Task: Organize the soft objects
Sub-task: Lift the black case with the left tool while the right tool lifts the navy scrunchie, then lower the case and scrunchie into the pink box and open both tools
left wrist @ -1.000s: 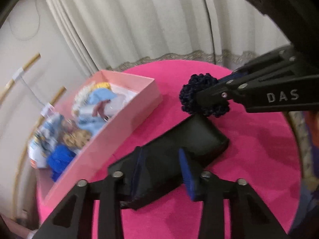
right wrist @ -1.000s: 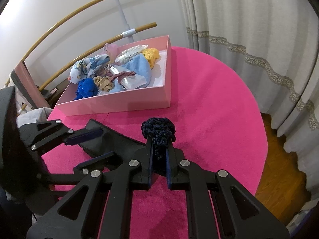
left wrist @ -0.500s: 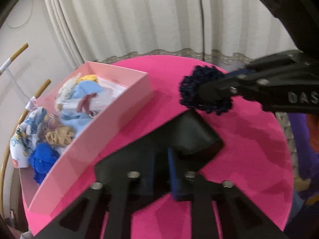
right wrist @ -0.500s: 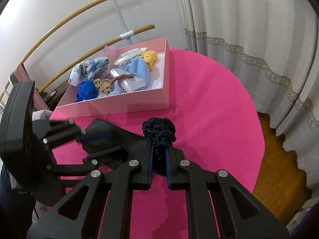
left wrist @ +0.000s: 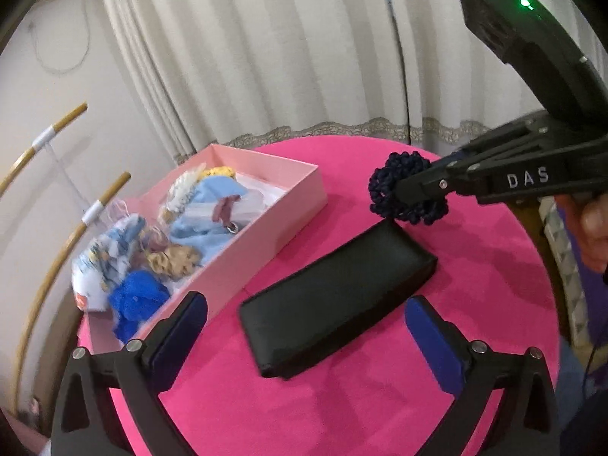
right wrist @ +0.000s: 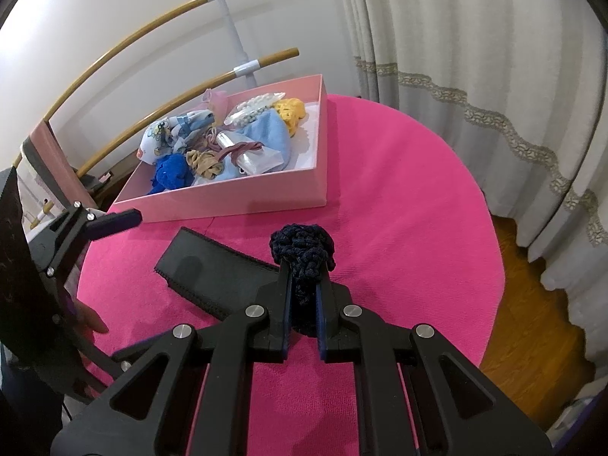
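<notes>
Setting I worked in read as home interior, likely living room or bedroom. Evidence: cream pleated curtains (right wrist: pixel 475 57) with lace trim hung to wooden floor (right wrist: pixel 532 304); round table (right wrist: pixel 399 190) under bright pink cloth; plain white wall (right wrist: pixel 114 19) behind; curved wooden rails (right wrist: pixel 152 30) with white joints, possibly furniture frame, exact kind unclear to me. On table sat pink cardboard box (right wrist: pixel 228 197) filled with hair scrunchies, small fabric pouches, household soft items. Black soft case (left wrist: pixel 334 300) lay beside box.

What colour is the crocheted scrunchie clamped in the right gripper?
Dark navy blue, nearly black. The scrunchie shows best in the left wrist view.
</notes>
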